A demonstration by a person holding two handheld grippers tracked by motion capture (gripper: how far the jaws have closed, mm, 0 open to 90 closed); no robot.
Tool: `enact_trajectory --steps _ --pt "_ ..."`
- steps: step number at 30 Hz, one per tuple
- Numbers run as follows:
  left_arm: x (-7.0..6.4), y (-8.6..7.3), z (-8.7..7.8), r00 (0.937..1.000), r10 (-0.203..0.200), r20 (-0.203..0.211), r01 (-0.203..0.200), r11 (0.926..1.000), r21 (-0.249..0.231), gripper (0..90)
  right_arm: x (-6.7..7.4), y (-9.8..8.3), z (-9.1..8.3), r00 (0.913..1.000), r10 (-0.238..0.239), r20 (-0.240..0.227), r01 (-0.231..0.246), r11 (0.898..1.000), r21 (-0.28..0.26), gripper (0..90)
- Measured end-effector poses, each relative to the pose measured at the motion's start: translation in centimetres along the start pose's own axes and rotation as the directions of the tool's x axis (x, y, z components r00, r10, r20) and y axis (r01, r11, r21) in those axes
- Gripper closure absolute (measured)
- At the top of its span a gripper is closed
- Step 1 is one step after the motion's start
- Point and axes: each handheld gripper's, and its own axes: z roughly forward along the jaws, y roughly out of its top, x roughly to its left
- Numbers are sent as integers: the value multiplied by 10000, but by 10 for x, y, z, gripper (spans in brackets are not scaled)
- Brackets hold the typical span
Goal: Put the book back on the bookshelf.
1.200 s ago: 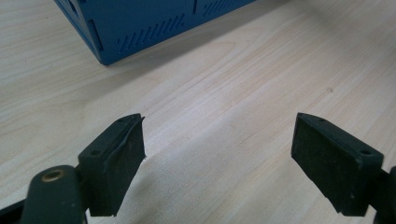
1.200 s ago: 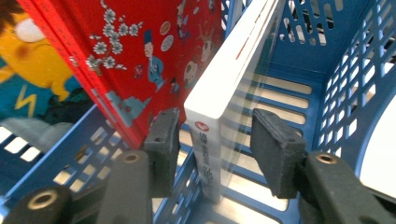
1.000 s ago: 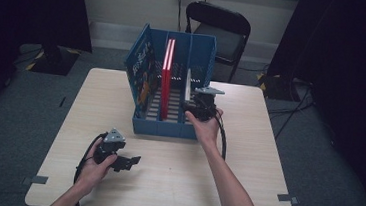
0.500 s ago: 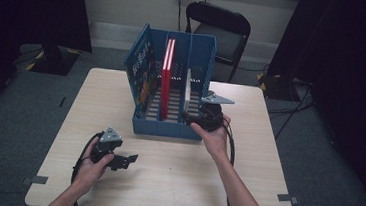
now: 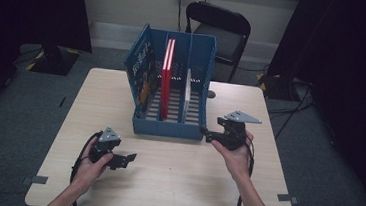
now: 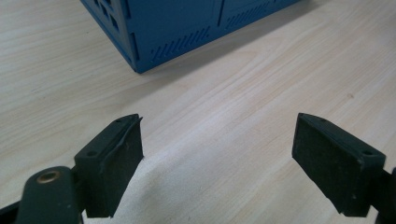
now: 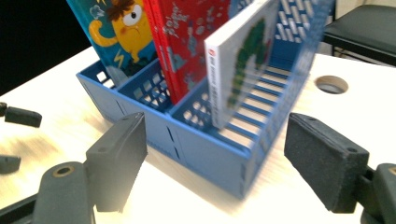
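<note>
— Starting at the near edge: what is the left gripper point(image 5: 128, 157) doing?

— It sits low over the wooden table point(image 5: 174, 182), jaws spread wide, nothing between them. Bare tabletop lies ahead of it, with a corner of the blue rack point(image 6: 187, 28) beyond.

— And the right gripper point(image 5: 207, 133)?

— It is held just off the rack's front right corner. Its jaws have just been opening and now stand well apart, empty.

— Contents of the rack?

— Three books upright in separate slots: a white book point(image 7: 233, 70) in the right compartment, a red book point(image 7: 187, 42) in the middle, a blue picture book point(image 7: 116, 32) leaning at the left wall.

— Behind?

— A black chair point(image 5: 222, 31) stands past the table.
</note>
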Motion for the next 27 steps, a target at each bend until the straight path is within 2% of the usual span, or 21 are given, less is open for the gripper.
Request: enact_trajectory --steps 5,7,8,13,16,19,21,24,27 --pt "-2 0 1 9999 99 36 -99 9999 58 161 -13 -14 -26 9988 153 473 -156 9999 40 193" --pt "-2 0 0 9999 103 9 -103 9999 82 161 -15 -17 -31 9983 182 547 -184 9998 40 190" --pt "-1 0 -1 10000 -9 3 9 10000 -9 161 -19 -24 -40 9965 242 796 -251 9996 101 185" --pt "0 0 -2 9999 -132 -74 132 9999 -27 161 -30 -49 -58 9927 425 1129 -476 9980 427 200" --pt "1 0 -2 9999 -84 -112 85 9999 63 161 -41 -68 -70 9878 798 1339 -877 9947 537 203" --pt "-1 0 0 9998 -147 -98 147 9999 76 161 -51 -88 -73 9792 1009 1760 -1170 9896 837 199" --pt "-2 1 0 9999 -115 -119 116 9999 117 161 -56 -99 -73 9727 1318 1912 -1557 9810 1160 194" --pt "-2 1 1 9998 -176 -113 178 9998 111 161 -60 -102 -73 9657 1308 2243 -1618 9788 1258 189" --pt "0 0 2 9997 -219 -131 221 9996 170 161 -62 -103 -70 9635 1333 2322 -1670 9771 1318 185"
